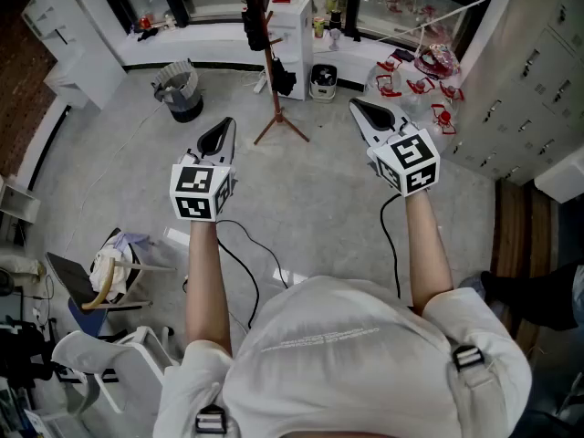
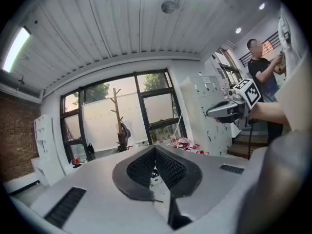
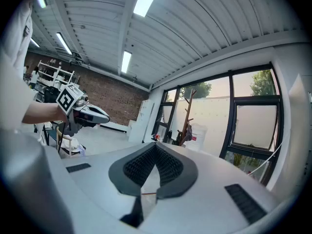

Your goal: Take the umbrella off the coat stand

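Across the grey floor, well apart from both grippers, the coat stand (image 1: 276,106) is seen upright before the window ledge, and the dark, folded umbrella (image 1: 253,24) is hung high on its pole. The left gripper (image 1: 227,122) and the right gripper (image 1: 355,104) are held out side by side, pointed roughly toward the stand. Both pairs of jaws are pressed together, with nothing caught between them. A grey bin (image 1: 181,89) is set left of the stand
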